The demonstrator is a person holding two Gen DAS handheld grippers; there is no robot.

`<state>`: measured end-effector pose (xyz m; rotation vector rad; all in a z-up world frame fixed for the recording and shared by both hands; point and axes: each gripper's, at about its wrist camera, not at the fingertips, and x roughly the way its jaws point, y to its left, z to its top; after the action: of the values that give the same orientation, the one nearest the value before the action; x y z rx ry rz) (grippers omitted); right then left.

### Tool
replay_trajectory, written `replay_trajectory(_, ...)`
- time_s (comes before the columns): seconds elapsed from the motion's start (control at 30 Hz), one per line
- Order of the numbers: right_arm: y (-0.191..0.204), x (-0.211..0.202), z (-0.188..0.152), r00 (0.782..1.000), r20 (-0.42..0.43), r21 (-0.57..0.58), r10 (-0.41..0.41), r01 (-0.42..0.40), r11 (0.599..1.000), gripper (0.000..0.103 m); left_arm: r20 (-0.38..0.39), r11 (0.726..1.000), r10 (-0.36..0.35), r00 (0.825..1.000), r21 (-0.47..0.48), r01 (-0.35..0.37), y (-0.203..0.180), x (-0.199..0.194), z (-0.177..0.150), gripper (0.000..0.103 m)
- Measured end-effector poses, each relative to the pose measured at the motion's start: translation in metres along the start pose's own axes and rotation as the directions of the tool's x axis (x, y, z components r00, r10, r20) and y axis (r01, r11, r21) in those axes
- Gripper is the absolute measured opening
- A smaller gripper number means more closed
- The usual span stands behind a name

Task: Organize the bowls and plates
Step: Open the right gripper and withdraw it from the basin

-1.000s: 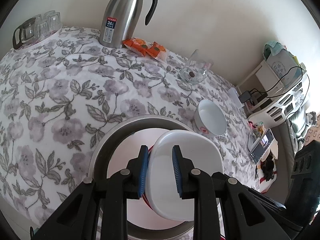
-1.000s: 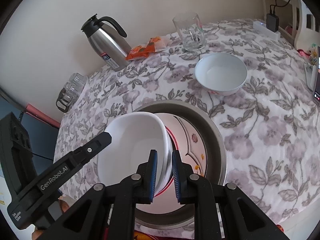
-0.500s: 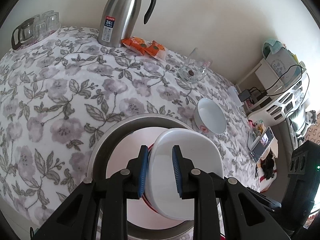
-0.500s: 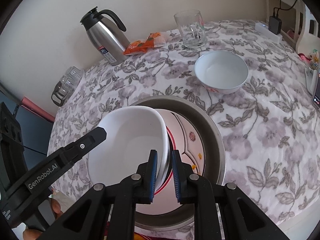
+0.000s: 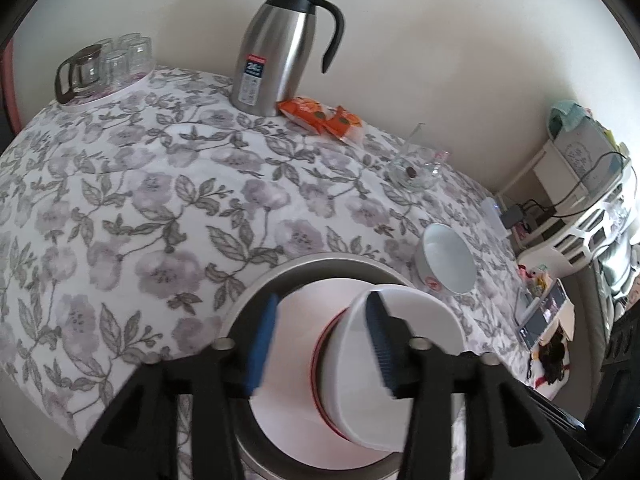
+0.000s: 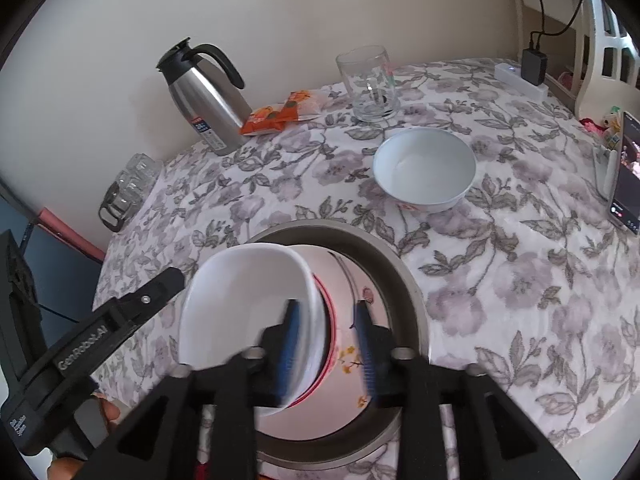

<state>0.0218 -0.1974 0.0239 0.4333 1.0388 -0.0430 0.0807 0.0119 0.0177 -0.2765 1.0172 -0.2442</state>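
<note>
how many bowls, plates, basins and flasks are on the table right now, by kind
bowls: 2, one white bowl in the basin, one white bowl on the tablecloth
plates: 1, the patterned plate under the first bowl
metal basins: 1
steel flasks: 1
total: 5

Glossy white ceramic bowl (image 6: 248, 304), brushed-metal basin (image 5: 320, 266), polished steel jug (image 5: 280, 48), soft matt floral tablecloth (image 5: 132, 200), clear glass mug (image 6: 368, 84).

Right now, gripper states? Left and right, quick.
Left gripper: open, jaws just opened; bowl rim between them, not pinched.
Right gripper: open, jaws just opened; same bowl's rim between them, released.
</note>
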Motion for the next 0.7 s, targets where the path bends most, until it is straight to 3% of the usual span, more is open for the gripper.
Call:
replay_trajectory(0.2, -0.002, -0.001, 0.002, 0.999, 0.020, -0.008, -0.046, 0.046, 0.999, 0.060, -0.010, 0.999, 0.025, 1.000, -0.022, -0.025, 0.006, 0.003, 0.000, 0.059)
replay_trajectory(0.37, -0.005, 0.000, 0.004, 0.998, 0.024, -0.009, -0.058, 0.058, 0.998, 0.070, 0.012, 0.998, 0.061, 0.998, -0.020, -0.061, 0.007, 0.001, 0.003, 0.083)
replay_trajectory(0.6, -0.018, 0.003, 0.009, 0.996, 0.043, 0.033, -0.076, 0.074, 0.997, 0.085, 0.037, 0.994, 0.105, 0.994, -0.029, -0.104, 0.009, 0.003, 0.007, 0.094)
replay_trajectory(0.7, -0.027, 0.004, 0.014, 0.995, 0.057, 0.067, -0.087, 0.083, 0.994, 0.101, 0.050, 0.993, 0.113, 0.992, -0.031, -0.112, 0.011, 0.002, 0.011, 0.095)
